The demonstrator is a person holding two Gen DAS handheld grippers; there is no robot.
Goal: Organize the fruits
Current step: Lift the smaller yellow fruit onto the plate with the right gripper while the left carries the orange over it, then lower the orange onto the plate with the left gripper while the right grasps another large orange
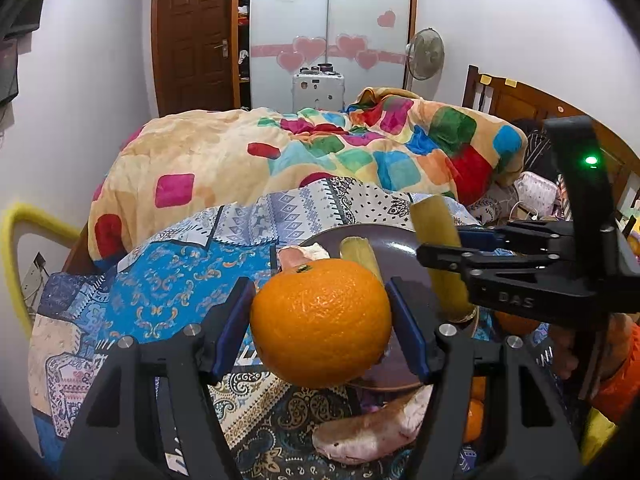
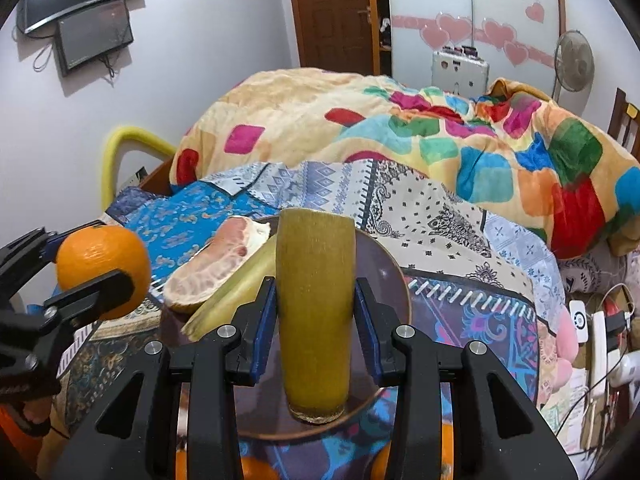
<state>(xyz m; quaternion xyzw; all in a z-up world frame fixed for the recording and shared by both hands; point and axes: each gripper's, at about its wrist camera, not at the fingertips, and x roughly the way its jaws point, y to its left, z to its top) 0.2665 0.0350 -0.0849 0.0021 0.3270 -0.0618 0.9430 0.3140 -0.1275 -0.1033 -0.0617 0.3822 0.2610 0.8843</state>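
My left gripper is shut on a round orange, held just in front of a dark plate on the patterned bed cover. My right gripper is shut on a yellow-green sugarcane piece, upright over the plate. A second cane piece and a peeled pomelo half lie on the plate's left side. In the right wrist view the left gripper with its orange hangs left of the plate. In the left wrist view the right gripper and its cane stand to the right.
Another pomelo piece lies on the cover near the plate's front edge. More oranges sit low in front. A bunched colourful blanket fills the bed behind the plate. Cables and a power strip lie at the right.
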